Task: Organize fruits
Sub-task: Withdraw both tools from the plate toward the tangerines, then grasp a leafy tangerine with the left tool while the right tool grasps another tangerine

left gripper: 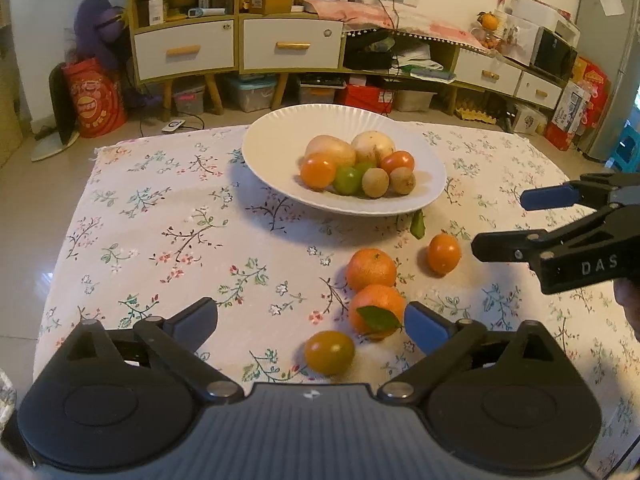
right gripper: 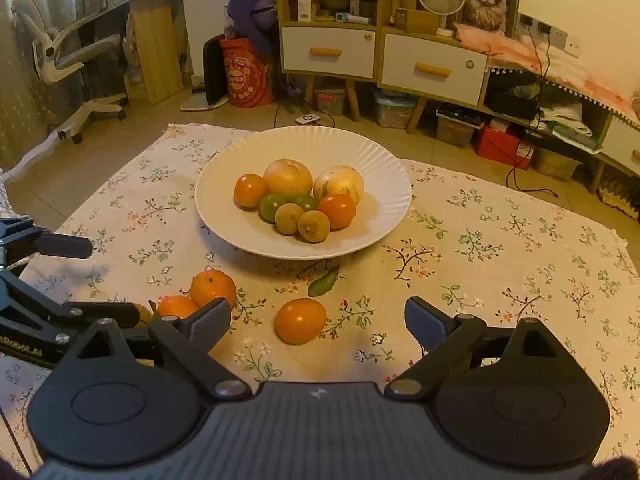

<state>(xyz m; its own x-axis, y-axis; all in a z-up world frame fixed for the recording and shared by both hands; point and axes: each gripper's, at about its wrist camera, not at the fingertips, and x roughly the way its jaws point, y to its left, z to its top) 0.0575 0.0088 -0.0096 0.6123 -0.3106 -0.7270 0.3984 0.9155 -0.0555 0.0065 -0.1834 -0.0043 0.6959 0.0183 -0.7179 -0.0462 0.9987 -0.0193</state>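
A white ribbed plate (left gripper: 280, 128) (right gripper: 372, 160) holds several fruits: two pale round ones, two orange ones, green ones and two brown ones. On the floral cloth lie a small orange-green fruit (left gripper: 329, 352), a leafed tangerine (left gripper: 376, 310), a second tangerine (left gripper: 371, 270) (right gripper: 213, 287) and a small orange fruit (left gripper: 443, 254) (right gripper: 301, 321). My left gripper (left gripper: 310, 324) is open, with the small orange-green fruit between its fingers. My right gripper (right gripper: 318, 320) is open around the small orange fruit; it also shows in the left wrist view (left gripper: 500, 220).
A loose green leaf (left gripper: 418, 225) (right gripper: 323, 283) lies at the plate's near rim. The floral cloth (left gripper: 160, 220) covers the low table. Cabinets with drawers (left gripper: 288, 46), boxes and a red bag (left gripper: 94, 98) stand beyond the far edge.
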